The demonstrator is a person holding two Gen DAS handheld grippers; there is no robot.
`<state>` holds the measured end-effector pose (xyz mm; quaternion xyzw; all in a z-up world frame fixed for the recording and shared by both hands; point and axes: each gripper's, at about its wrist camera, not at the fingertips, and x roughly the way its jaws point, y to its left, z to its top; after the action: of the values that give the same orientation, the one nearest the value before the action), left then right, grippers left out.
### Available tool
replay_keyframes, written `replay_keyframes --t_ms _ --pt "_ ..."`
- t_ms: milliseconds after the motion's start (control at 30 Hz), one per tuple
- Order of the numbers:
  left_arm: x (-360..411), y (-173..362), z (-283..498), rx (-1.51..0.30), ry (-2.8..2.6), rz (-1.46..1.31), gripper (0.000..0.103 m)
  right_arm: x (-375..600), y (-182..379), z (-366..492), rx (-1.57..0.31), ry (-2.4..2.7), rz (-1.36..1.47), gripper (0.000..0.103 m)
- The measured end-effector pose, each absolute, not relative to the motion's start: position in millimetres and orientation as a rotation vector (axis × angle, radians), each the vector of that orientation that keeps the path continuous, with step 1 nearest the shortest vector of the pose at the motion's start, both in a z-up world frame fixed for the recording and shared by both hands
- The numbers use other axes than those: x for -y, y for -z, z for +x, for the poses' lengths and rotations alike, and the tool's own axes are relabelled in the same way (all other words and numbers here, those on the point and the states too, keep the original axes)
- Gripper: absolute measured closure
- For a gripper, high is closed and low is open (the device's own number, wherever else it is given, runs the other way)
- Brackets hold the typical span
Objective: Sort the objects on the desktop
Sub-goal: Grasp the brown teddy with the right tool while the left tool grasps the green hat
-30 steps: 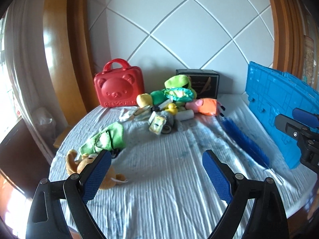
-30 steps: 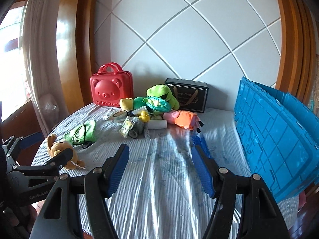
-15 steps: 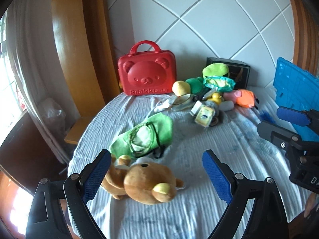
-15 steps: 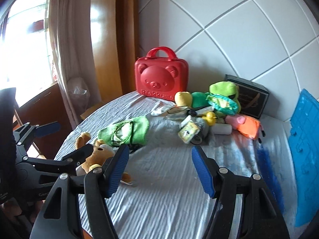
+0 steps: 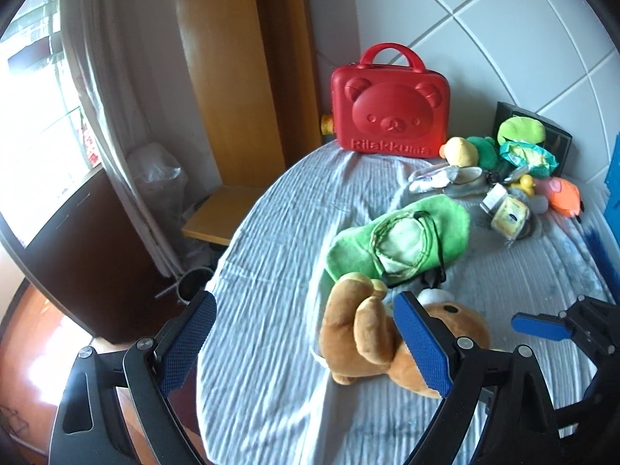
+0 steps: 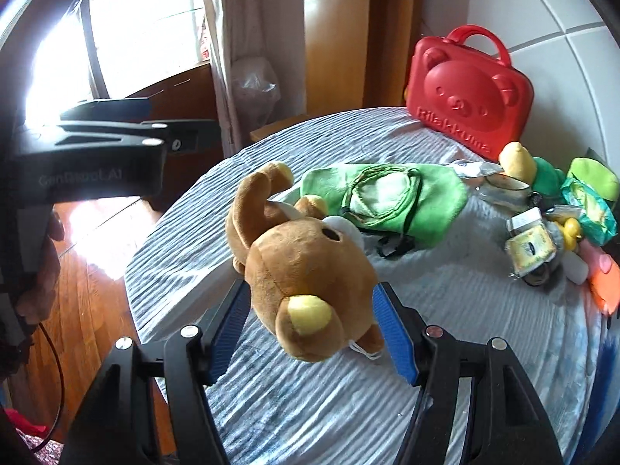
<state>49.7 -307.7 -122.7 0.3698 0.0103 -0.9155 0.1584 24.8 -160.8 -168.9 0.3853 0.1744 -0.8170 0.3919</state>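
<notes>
A brown plush bear (image 6: 306,259) lies on its side near the left rim of the round cloth-covered table (image 6: 445,368). My right gripper (image 6: 310,288) is open, its blue pads on either side of the bear's head without squeezing it. My left gripper (image 5: 302,302) is open too, low over the table edge, and the bear (image 5: 360,333) lies by its right finger, hind end toward me. Behind the bear is a green cloth pouch (image 5: 403,236). One finger (image 5: 540,326) of the right gripper shows at the right of the left wrist view.
A red bear-face case (image 5: 389,116) stands at the back by the wall. To its right is a heap of small toys: a green frog plush (image 5: 519,131), a yellow duck (image 5: 526,184), an orange plush (image 5: 564,193), a black box (image 5: 560,137). A blue crate (image 5: 614,178) is at far right. Beyond the table's left edge the floor drops away.
Both grippers swung left and sank toward the bear. The bear's head now sits between the right gripper's fingers, and the left gripper has come beside its hind end. Neither gripper's width changed.
</notes>
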Motion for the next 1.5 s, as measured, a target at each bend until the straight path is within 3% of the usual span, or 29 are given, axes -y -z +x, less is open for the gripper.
replay_keyframes --t_ms 133,233,433,467,600,667,733,800,1000,1300,1500 --pt "317.3 128.0 52.1 -0.053 2.595 1.055 0.01 182.3 181.7 23.1 -0.529 2.021 0.96 0.038" --pt "324.8 129.9 54.3 -0.049 2.583 1.055 0.01 196.2 183.7 16.0 -0.589 2.014 0.94 0.021" --pt "346.5 132.7 58.3 -0.076 2.554 1.055 0.01 224.7 199.7 3.9 -0.789 1.935 0.935 0.018" --pt "350.1 132.8 58.6 -0.082 2.552 1.054 0.01 227.4 202.8 0.3 -0.797 1.928 0.945 0.011" --pt "358.7 135.0 54.1 -0.078 2.563 1.076 0.01 236.6 223.0 -1.3 -0.869 1.938 0.946 0.0" --pt "358.0 138.5 45.6 -0.056 2.588 1.108 0.01 234.0 224.1 2.0 -0.844 1.971 0.916 0.001" --pt "356.9 142.3 35.9 -0.034 2.617 1.142 0.01 228.5 221.5 -2.3 -0.815 2.026 0.942 0.019" --pt "355.3 145.3 21.3 -0.023 2.676 1.191 0.01 217.1 214.7 -6.2 -0.765 2.06 0.975 0.024" --pt "334.9 152.3 -36.9 0.124 2.856 1.277 0.01 156.2 195.3 4.9 -0.682 2.174 1.03 0.025" --pt "271.0 193.9 -132.8 0.544 3.126 1.497 0.009 91.5 172.1 14.3 -0.602 2.312 1.123 0.025" --pt "267.4 227.9 -175.4 0.631 3.187 1.652 0.01 80.9 171.5 9.9 -0.566 2.344 1.177 0.027"
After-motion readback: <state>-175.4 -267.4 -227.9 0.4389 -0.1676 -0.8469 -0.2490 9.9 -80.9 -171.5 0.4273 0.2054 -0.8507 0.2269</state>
